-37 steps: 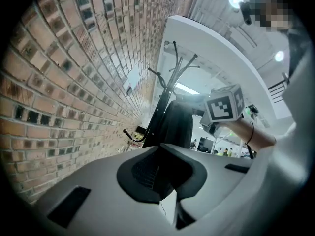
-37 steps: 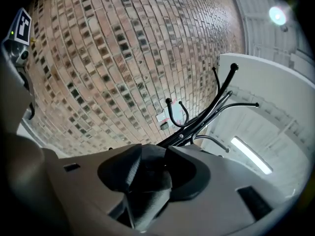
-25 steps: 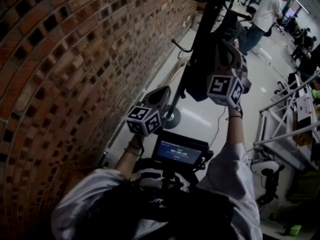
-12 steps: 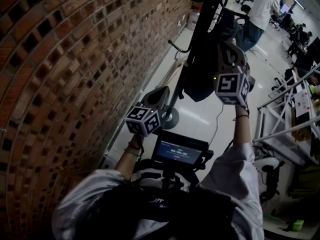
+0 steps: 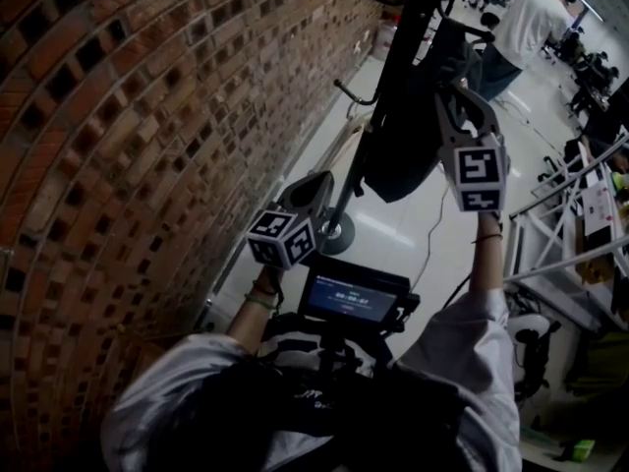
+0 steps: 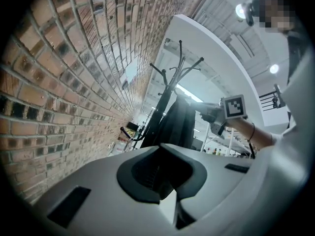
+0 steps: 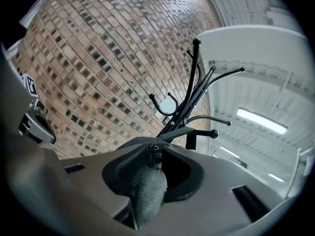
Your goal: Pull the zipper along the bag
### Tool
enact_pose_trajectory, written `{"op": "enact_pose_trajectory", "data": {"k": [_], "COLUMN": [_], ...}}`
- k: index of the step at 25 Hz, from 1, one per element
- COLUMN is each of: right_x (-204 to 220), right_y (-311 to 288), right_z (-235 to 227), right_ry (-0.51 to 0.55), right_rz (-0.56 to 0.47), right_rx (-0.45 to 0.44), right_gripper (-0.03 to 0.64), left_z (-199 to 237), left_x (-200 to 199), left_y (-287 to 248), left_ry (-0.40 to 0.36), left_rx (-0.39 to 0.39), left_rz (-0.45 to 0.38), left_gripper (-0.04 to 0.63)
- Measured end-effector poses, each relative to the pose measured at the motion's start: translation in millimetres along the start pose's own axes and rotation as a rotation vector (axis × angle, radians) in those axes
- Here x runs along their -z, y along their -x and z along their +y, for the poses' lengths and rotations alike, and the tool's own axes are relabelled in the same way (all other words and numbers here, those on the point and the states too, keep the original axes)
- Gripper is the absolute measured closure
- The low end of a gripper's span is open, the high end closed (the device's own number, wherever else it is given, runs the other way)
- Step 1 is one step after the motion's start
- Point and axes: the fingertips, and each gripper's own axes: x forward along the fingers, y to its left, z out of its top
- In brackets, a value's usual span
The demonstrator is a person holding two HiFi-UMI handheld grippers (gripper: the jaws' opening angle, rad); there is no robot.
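Note:
A dark bag hangs from a black coat rack beside the brick wall. My right gripper is raised against the bag's upper right side. In the right gripper view the bag's grey fabric runs between the jaws, with the zipper pull at their tips. The jaws are opening and a dark gap shows beside the fabric. My left gripper hovers lower, left of the bag and apart from it, shut and empty. From there the bag and the right gripper show ahead.
A brick wall fills the left side. The rack's wheeled base stands on the pale floor. A small screen sits at my chest. A person in a white shirt stands at the back right, near metal frames and tables.
The right gripper has shifted to the right along the bag's top and turned its marker cube more upright. The left gripper has stayed in place.

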Motion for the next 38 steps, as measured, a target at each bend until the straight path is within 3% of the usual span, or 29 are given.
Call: {"op": "enact_pose_trajectory", "data": {"k": [3, 8, 14, 20, 33, 38], "right_x": [-3, 0, -7, -6, -7, -12], "right_y": [-2, -3, 4, 1, 7, 8], "right_z": [1, 0, -2, 0, 21, 32], "right_ry": [-0.055, 0.072, 0.048, 0.033, 0.224, 0.308], "right_rz": [0.011, 0.053, 0.058, 0.069, 0.203, 0.207], "right_rx": [-0.030, -0.047, -0.047, -0.143, -0.183, -0.195], "right_gripper": [0.529, 0.573, 0.611, 0.611, 0.611, 0.607], "left_z": [-2, -7, -4, 1, -7, -10], "left_x": [1, 3, 4, 5, 10, 13], "left_y": [-1, -3, -3, -5, -15, -17], "left_ry": [0.003, 0.000, 0.004, 0.009, 0.014, 0.006], "left_rx": [0.001, 0.004, -0.003, -0.013, 0.017, 0.024], "left_rz": [0.001, 0.005, 0.000, 0.000, 0.012, 0.017], "left_gripper": [0.589, 0.588, 0.588, 0.588, 0.588, 0.588]}}
